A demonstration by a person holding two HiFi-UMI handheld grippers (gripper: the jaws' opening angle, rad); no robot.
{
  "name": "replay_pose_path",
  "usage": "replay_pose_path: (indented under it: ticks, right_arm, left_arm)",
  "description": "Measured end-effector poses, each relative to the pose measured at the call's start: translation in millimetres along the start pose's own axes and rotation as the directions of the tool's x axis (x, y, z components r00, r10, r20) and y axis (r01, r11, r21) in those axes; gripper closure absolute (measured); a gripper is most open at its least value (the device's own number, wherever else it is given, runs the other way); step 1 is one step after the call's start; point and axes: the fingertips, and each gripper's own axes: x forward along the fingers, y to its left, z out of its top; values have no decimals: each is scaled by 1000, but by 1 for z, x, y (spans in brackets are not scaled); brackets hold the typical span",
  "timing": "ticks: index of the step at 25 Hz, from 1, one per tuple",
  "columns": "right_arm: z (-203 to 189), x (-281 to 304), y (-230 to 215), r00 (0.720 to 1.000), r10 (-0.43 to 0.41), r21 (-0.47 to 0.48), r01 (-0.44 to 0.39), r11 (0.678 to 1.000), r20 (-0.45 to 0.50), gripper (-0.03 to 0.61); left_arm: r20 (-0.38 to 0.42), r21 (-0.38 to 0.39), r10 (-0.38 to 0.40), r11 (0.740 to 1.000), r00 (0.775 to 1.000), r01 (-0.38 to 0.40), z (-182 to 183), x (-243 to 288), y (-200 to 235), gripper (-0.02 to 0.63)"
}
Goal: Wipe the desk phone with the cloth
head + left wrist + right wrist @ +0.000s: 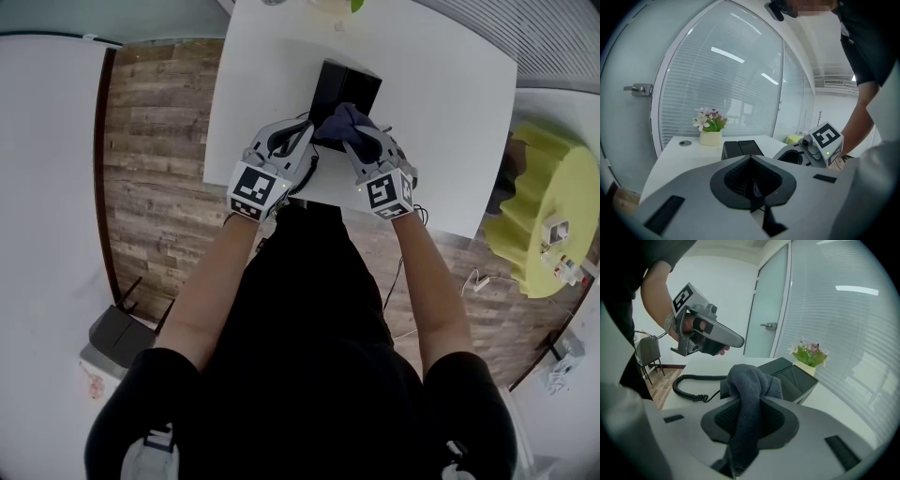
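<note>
Toward twelve o'clock on the white worktop (450, 112) stands the black desk phone (352, 84), with the dark cloth (341, 120) bunched over its six o'clock end, clamped between the fingers of the right gripper (360, 141), while at the cloth's nine o'clock the fingers of the left gripper (306, 131) meet on nothing.

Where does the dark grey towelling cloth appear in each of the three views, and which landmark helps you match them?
Head view: upper centre, the dark grey towelling cloth is bunched at the right claw, over the phone.
Left gripper view: not visible.
Right gripper view: centre, the cloth is clamped between the jaws and stands up out of them.
Shared landmark: the black desk phone.
</note>
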Motion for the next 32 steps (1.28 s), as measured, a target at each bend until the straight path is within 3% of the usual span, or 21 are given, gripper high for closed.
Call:
replay_pose_path:
  ticks: [6, 16, 32]
  right_arm:
    - [-9, -3, 21, 1000, 14, -11, -15, 1000, -22, 477]
    - [-15, -10, 45, 996, 35, -28, -38, 999, -81, 477]
    - [94, -66, 36, 992, -122, -51, 123, 991, 24, 477]
  left_arm:
    - [-41, -6, -1, 1000, 999, 1, -20, -12, -7, 603]
    - [-13, 12, -4, 1000, 1000, 5, -10, -34, -14, 603]
    - [97, 71, -1, 997, 995, -6, 53, -95, -4, 603]
